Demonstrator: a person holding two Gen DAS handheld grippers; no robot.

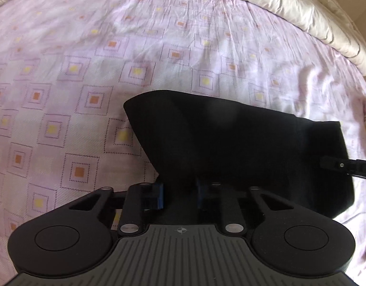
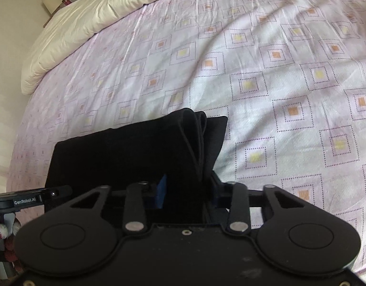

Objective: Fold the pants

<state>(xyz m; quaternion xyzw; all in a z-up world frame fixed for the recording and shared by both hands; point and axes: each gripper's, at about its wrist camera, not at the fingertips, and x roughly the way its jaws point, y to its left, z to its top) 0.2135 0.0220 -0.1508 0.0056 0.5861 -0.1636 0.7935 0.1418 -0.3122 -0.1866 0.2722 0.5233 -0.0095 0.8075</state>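
Note:
The black pants (image 1: 230, 138) are folded into a thick bundle held just above the bed. My left gripper (image 1: 179, 195) is shut on the bundle's near edge; its blue pads are partly hidden by the cloth. My right gripper (image 2: 186, 195) is shut on the other end of the pants (image 2: 140, 152), where several folded layers stand up between the fingers. The right gripper's tip shows at the right edge of the left wrist view (image 1: 345, 166). The left gripper's tip shows at the left edge of the right wrist view (image 2: 28, 199).
The bed sheet (image 1: 99, 76) is pale pink with yellow and orange squares. A cream duvet (image 1: 302, 12) lies bunched along the far side, also in the right wrist view (image 2: 99, 7). A lamp (image 2: 52, 0) stands beyond it.

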